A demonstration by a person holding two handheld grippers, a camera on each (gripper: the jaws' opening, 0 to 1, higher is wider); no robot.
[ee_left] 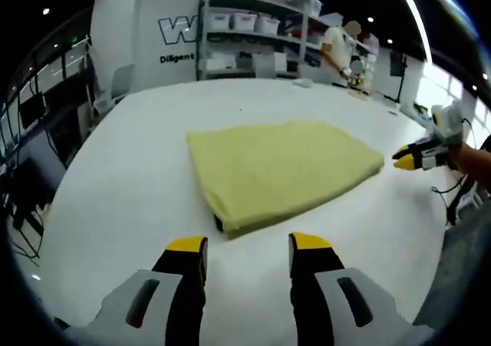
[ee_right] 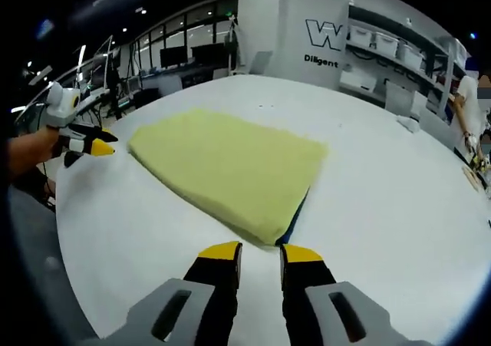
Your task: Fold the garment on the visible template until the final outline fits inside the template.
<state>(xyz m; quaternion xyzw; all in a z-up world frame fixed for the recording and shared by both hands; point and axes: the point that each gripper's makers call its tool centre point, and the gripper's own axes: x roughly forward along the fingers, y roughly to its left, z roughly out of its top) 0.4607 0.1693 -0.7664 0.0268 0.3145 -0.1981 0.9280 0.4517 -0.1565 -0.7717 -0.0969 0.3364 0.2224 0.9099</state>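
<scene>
Left gripper view: a soft, pale yellow garment [ee_left: 280,169] lies folded into a thick, rounded rectangle on the smooth white table [ee_left: 115,200], a dark edge peeking out under its near corner. The left gripper [ee_left: 249,248] hovers just short of that corner, jaws apart and empty. The right gripper [ee_left: 410,157] sits near the cloth's far right corner, touching nothing.

Right gripper view: the garment [ee_right: 230,169] looks plush, with a blue template [ee_right: 298,212] edge showing beneath it. The right gripper [ee_right: 261,252] has jaws narrowly parted, empty, beside the corner. The left gripper [ee_right: 96,148] floats near the far corner.
</scene>
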